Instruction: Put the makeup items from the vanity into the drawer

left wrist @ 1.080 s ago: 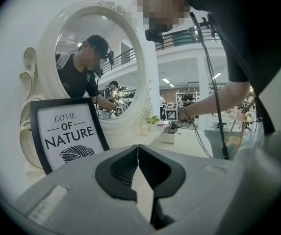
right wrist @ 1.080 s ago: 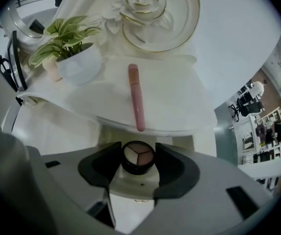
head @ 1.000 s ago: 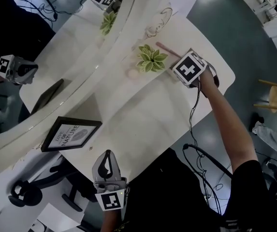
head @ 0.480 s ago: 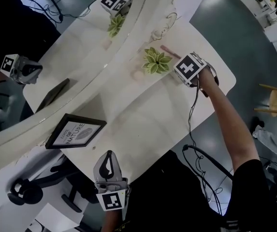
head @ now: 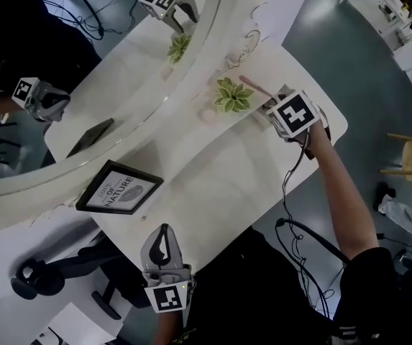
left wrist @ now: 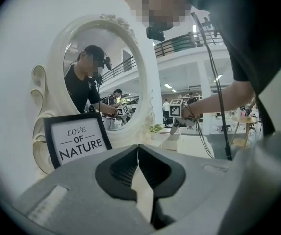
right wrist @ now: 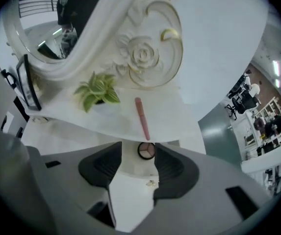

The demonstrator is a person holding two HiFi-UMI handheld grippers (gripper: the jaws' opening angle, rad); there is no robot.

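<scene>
- Looking down in the head view over a white vanity [head: 213,185] backed by an oval mirror [head: 119,85], with a framed print [head: 119,191], a plant [head: 233,95] and a pink stick [head: 254,86] lying just beside the plant.
- Hanging over the vanity's right end, the right gripper [head: 272,108]; low at the near edge, the left gripper [head: 162,232].
- Facing the print and mirror in the left gripper view, jaws pressed together on nothing.
- Pointing steeply down in the right gripper view, jaws apart after just closing somewhat, with a round pink compact [right wrist: 146,151] between the tips, nearer one jaw and clear of the other, lying on a white surface below the vanity's edge; drawer or not, cannot tell.
</scene>
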